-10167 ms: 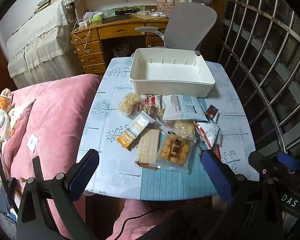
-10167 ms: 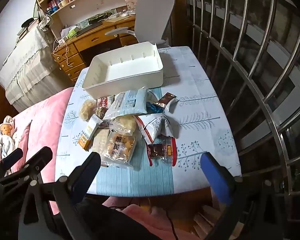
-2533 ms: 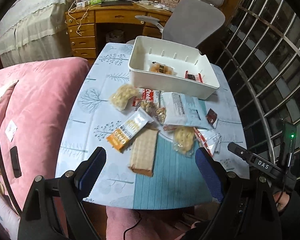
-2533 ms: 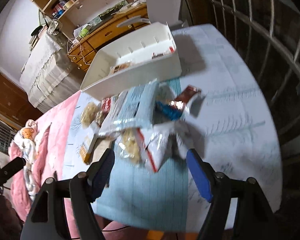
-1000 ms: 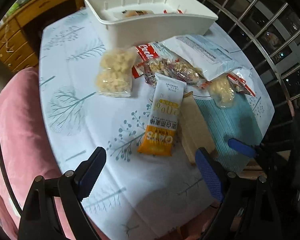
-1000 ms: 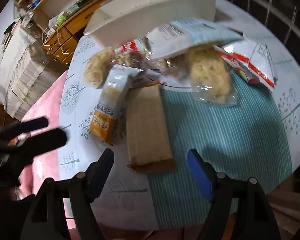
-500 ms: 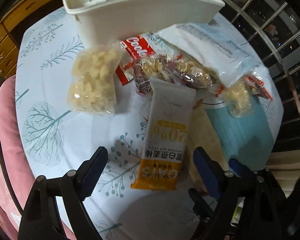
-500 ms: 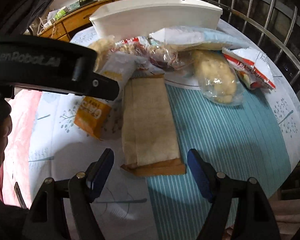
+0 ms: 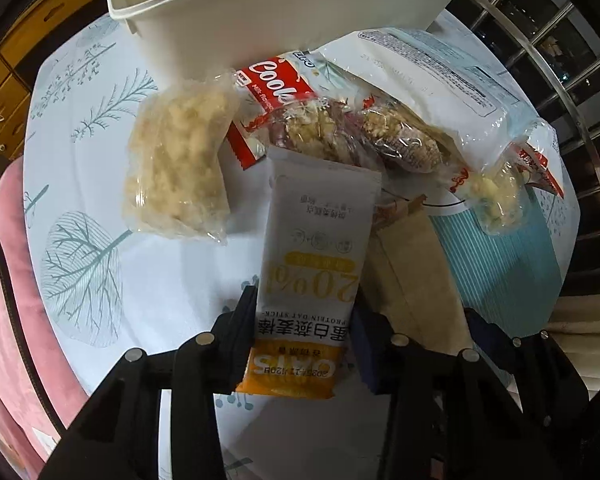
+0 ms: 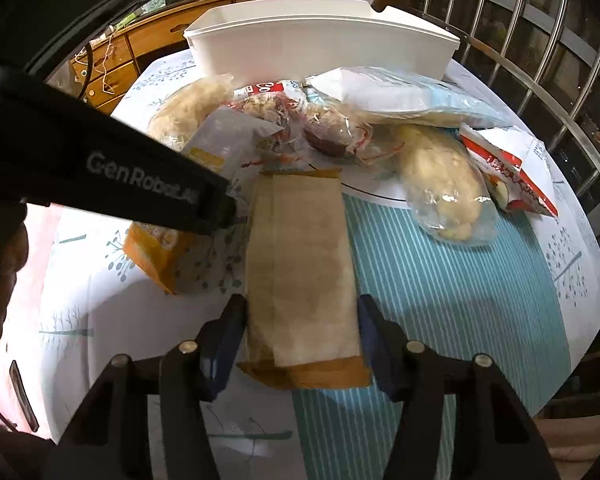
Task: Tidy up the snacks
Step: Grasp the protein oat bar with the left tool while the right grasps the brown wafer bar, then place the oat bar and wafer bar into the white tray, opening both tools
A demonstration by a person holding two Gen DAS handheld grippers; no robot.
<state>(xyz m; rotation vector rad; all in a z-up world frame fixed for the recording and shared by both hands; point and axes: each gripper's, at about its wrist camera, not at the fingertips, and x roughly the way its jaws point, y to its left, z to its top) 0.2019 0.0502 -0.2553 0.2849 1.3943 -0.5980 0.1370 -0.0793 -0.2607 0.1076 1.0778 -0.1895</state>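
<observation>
While both tongs point steeply down over the bench (image 10: pixel 452 280), each has just been closing around a packet. Left tongs (image 9: pixel 300 340): pads pressed against both long edges of the oat bar packet (image 9: pixel 316 264), white at its far end and orange at its near end, clamped on it; the packet lies flat on the bench. Right tongs (image 10: pixel 302 332): pads set against both sides of the brown paper packet (image 10: pixel 300 264), near its folded end, clamped on it; this packet lies immediately right of the oat bar packet, the two side by side and nearly parallel. White bin (image 9: pixel 284 4): stands at the far edge of the bench, well beyond the oat bar packet; its contents cannot be seen from either view. Between the oat bar packet and the bin lie a red cookie packet (image 9: pixel 276 92) and two clear packs of nut clusters (image 9: pixel 364 136), the far end of the oat bar packet overlapping them. A clear bag of pale crisps (image 9: pixel 176 168) lies to the left of the oat bar packet, beyond the tongs. A large white and blue pouch (image 9: pixel 428 80) sits far right of it, against the bin. A second clear bag of pale snacks (image 10: pixel 440 176) and a red and white sachet (image 10: pixel 512 172) lie further right, beyond the brown paper packet.
</observation>
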